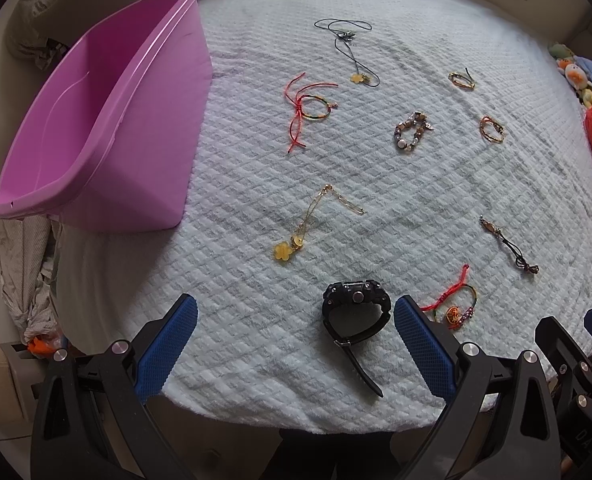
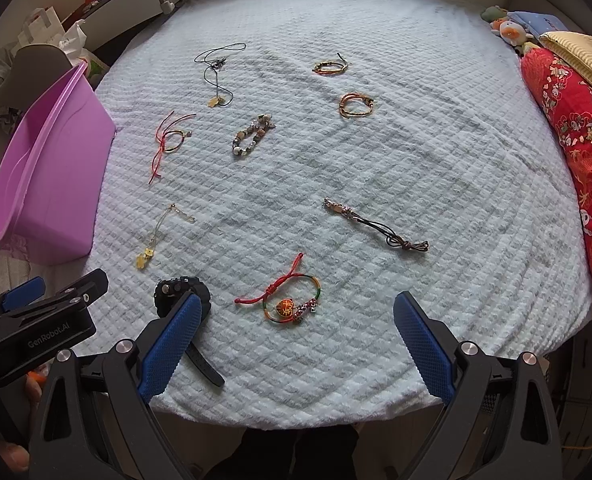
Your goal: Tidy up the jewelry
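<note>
Several pieces of jewelry lie spread on a pale quilted blanket (image 1: 376,184). A black watch (image 1: 354,310) lies near the front edge, between my left gripper's fingers. My left gripper (image 1: 296,316) is open and empty. A red cord bracelet with an orange charm (image 2: 292,304) lies between my right gripper's fingers. My right gripper (image 2: 298,316) is open and empty. A gold necklace with a yellow flower (image 1: 296,236), a beaded bracelet (image 1: 410,130) and a black cord necklace (image 1: 350,46) lie farther back. An empty purple tub (image 1: 96,128) stands at the left.
A dark leather cord bracelet (image 2: 376,226) lies at the right. Two thin bangles (image 2: 356,104) and a red string bracelet (image 2: 168,140) lie at the back. A red patterned pillow (image 2: 576,152) and plush toys (image 2: 508,30) line the right edge. Crumpled cloth (image 1: 28,272) hangs below the tub.
</note>
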A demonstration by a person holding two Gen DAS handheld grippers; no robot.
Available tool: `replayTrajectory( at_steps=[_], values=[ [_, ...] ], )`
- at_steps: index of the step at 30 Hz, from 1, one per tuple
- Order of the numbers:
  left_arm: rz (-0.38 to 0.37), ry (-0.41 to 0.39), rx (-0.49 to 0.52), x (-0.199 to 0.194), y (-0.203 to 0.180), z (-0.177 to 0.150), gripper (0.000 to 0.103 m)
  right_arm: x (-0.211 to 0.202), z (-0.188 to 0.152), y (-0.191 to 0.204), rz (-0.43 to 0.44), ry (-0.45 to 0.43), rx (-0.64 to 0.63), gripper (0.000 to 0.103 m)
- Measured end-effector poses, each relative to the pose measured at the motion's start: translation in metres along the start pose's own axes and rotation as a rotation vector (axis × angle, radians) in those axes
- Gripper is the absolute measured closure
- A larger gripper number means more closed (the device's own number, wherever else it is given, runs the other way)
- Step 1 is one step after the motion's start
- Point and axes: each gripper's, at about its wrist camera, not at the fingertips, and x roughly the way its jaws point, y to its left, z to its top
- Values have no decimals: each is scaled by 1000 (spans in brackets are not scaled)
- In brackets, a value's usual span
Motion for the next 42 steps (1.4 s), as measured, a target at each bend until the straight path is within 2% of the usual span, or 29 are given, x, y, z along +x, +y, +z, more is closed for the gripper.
replayTrajectory(
  at_steps=[14,21,27,33,37,42],
  values=[
    [-9,-11,-10,-2,-1,-4,6,-1,-10,-4,7,-4,4,10],
    [2,-46,-21,4,12,-26,6,7,-29,-14,4,3,8,10],
    [-37,-54,6,21,13,-47,6,17,-41,-22,9,-3,5,10],
    [-66,-101,-17,43,6,-64,6,46,-48,-27,40,-7,-41,10],
    [-62,-128,-48,65,-1,-72,6,75,-54,-27,69,-7,-94,10],
    [-42,-172,-49,87,-10,-82,6,102,-59,-28,89,-50,-130,10]
  ],
)
